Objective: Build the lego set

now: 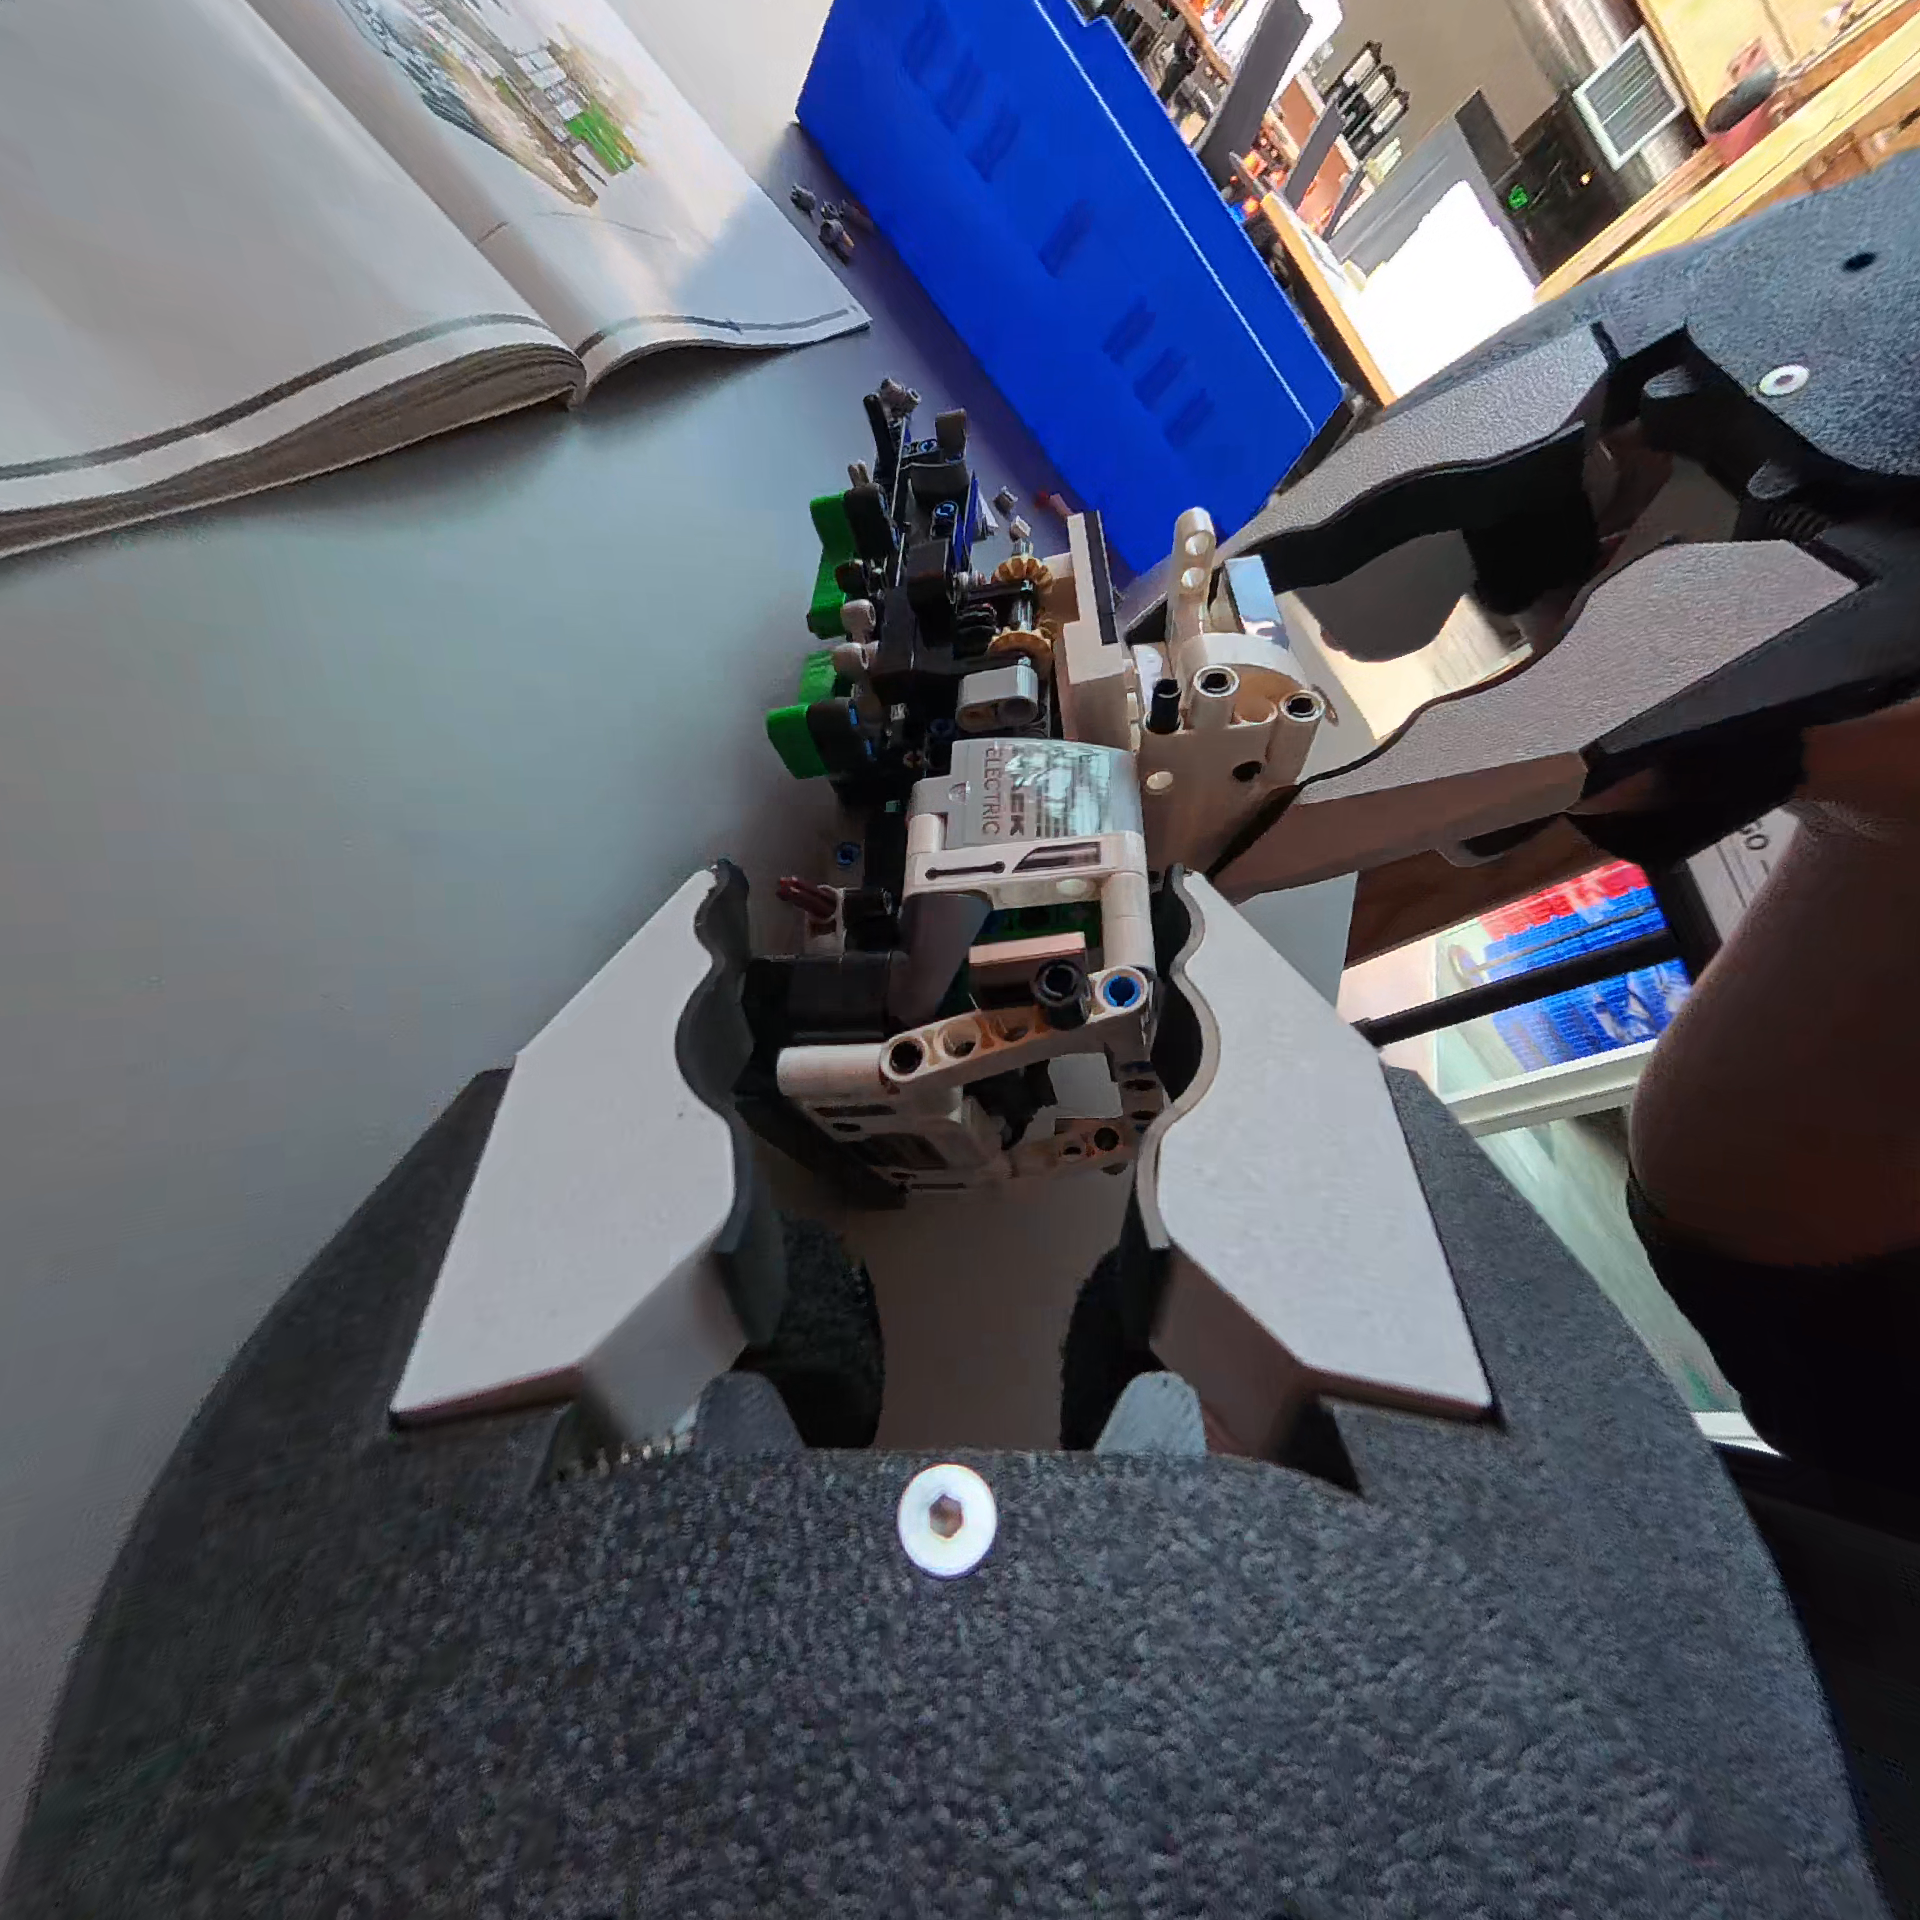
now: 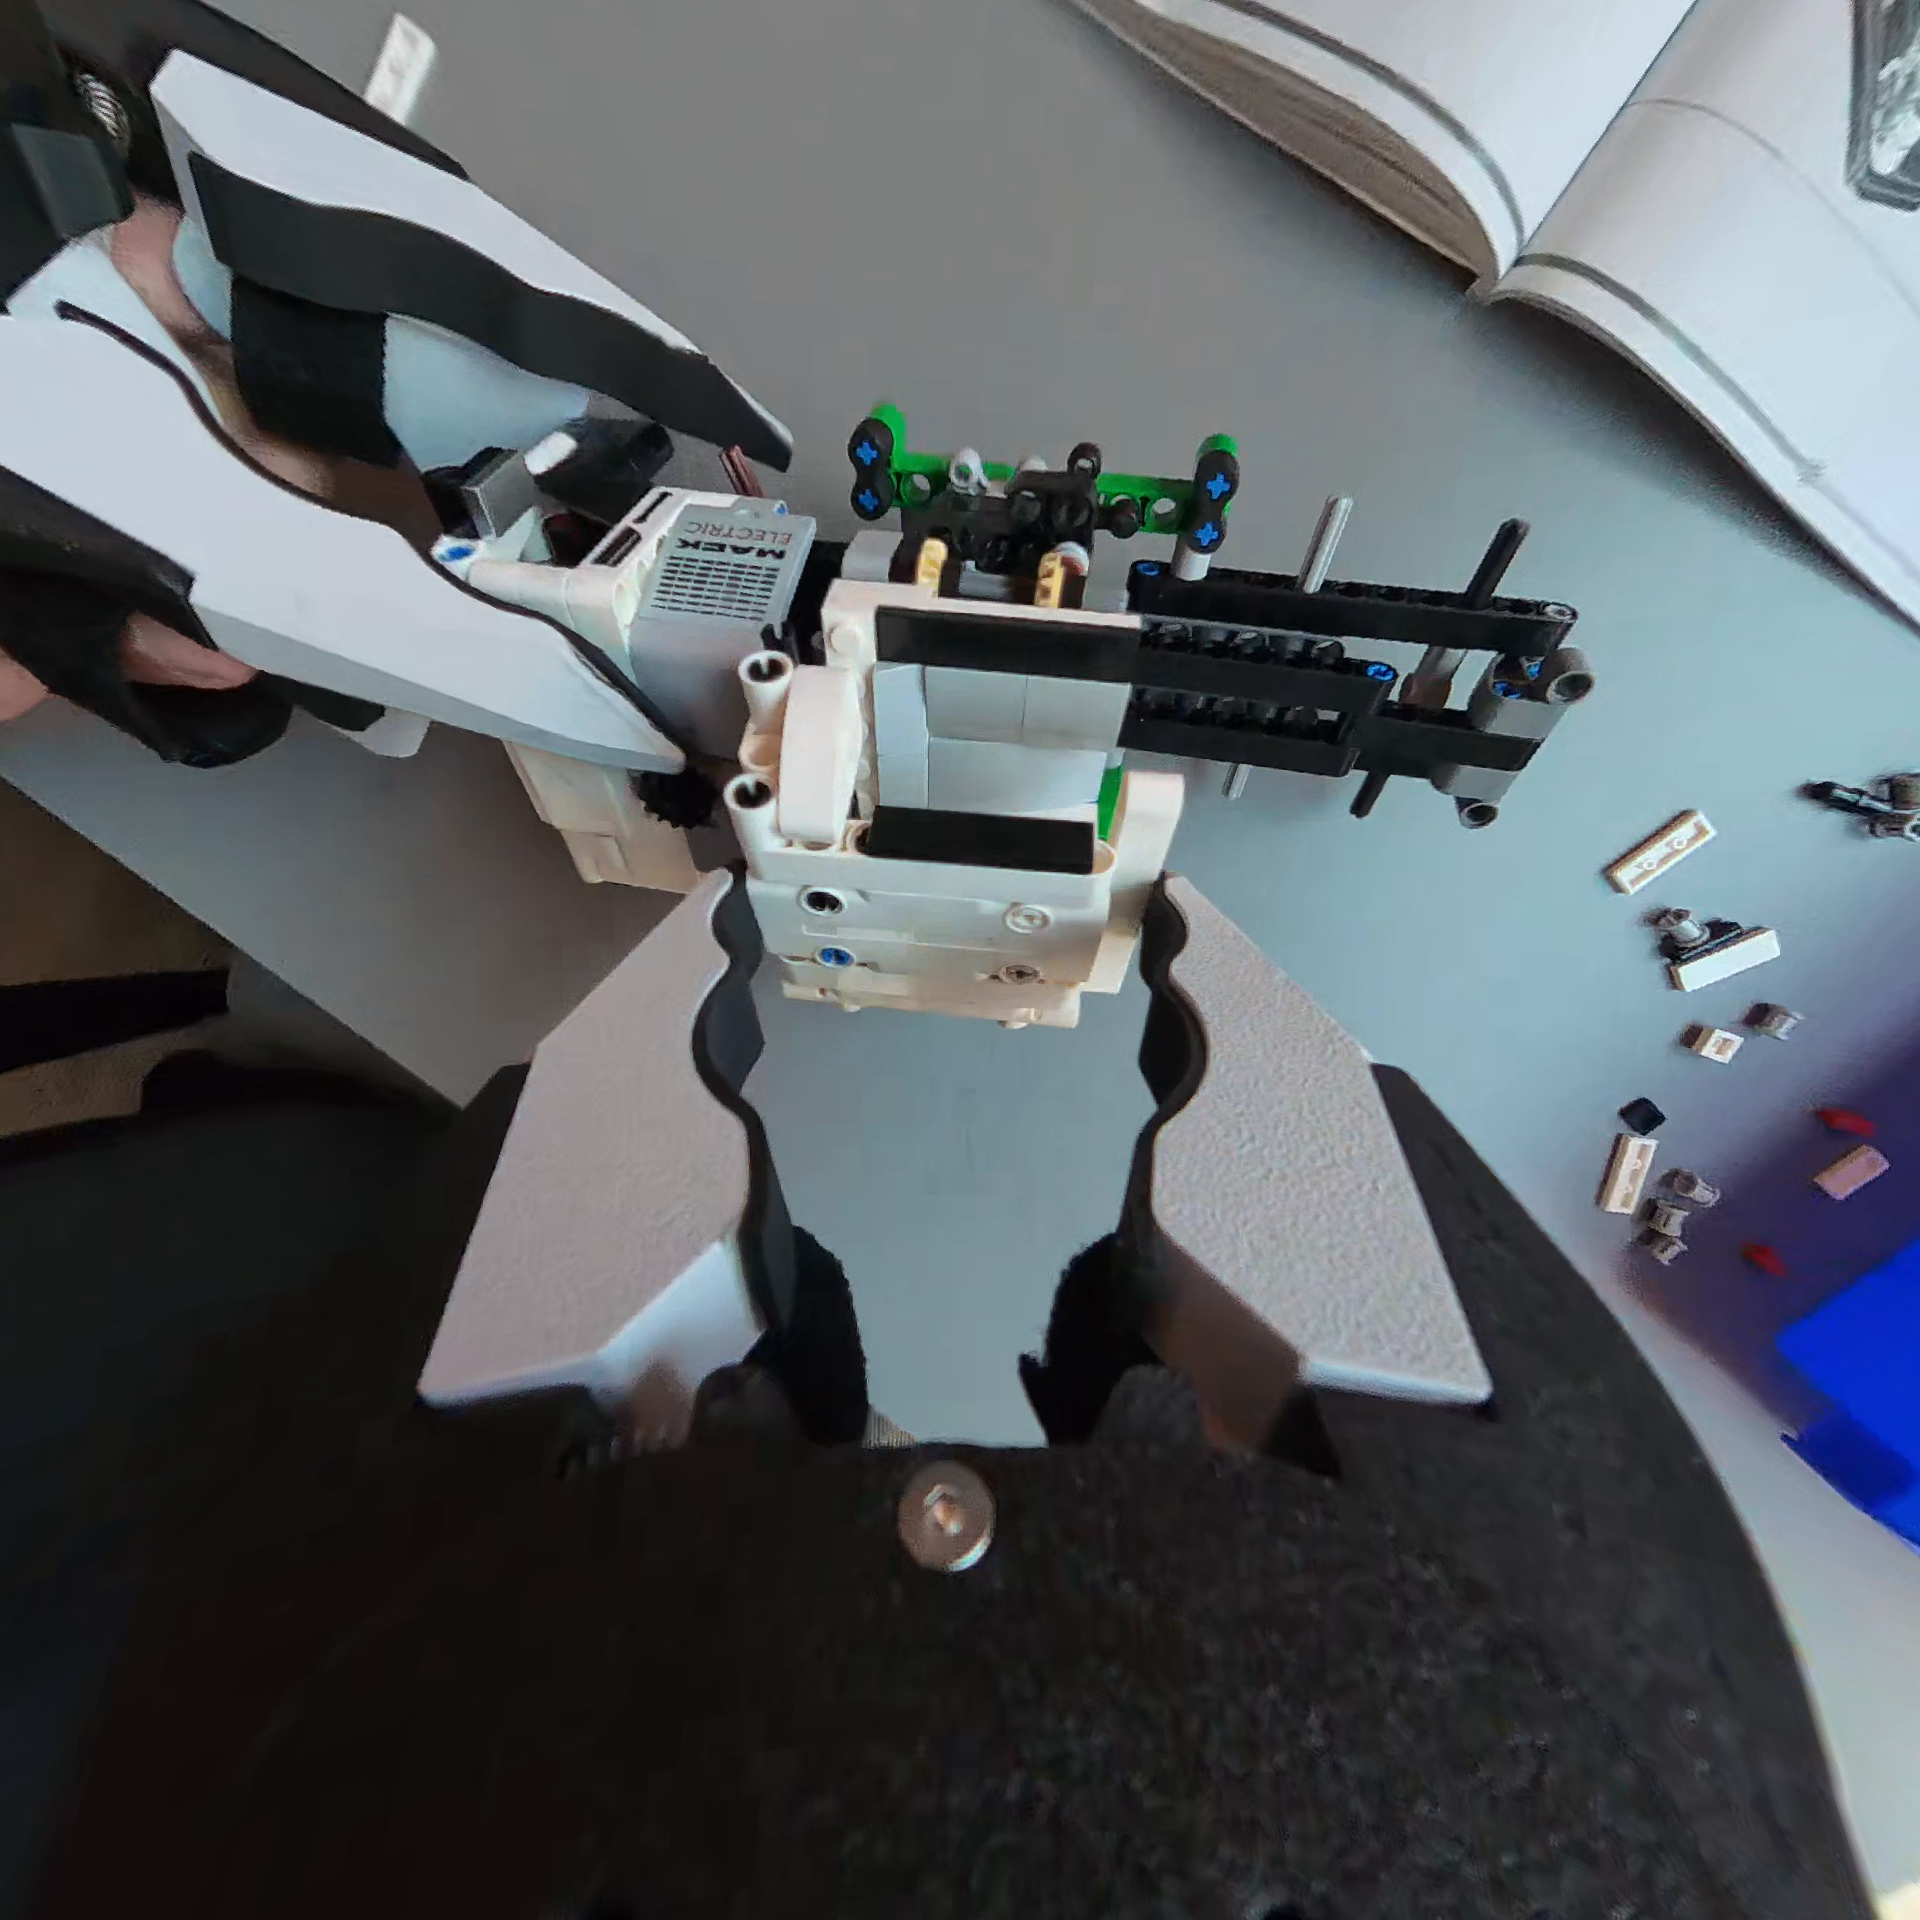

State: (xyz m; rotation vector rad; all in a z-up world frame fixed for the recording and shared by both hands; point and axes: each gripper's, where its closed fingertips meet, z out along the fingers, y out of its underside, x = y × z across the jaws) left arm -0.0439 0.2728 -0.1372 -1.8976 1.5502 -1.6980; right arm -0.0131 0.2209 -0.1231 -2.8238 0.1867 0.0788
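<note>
The partly built Lego truck (image 1: 1023,805) has a white and grey cab, a black beam frame and green parts, and lies on the grey table (image 1: 364,779). My left gripper (image 1: 945,935) is shut on the cab end, one finger on each side. My right gripper (image 1: 1195,738) comes in from the right and grips a white block on the model's side. In the right wrist view my right gripper (image 2: 945,935) is shut on that white block of the truck (image 2: 997,707). The left gripper (image 2: 727,603) holds the cab from the upper left.
An open instruction book (image 1: 260,260) lies at the far side and also shows in the right wrist view (image 2: 1662,208). A blue bin (image 1: 1039,260) stands beside the model. Several small loose pieces (image 2: 1714,956) lie to the right. The table edge (image 2: 312,997) runs close on the left.
</note>
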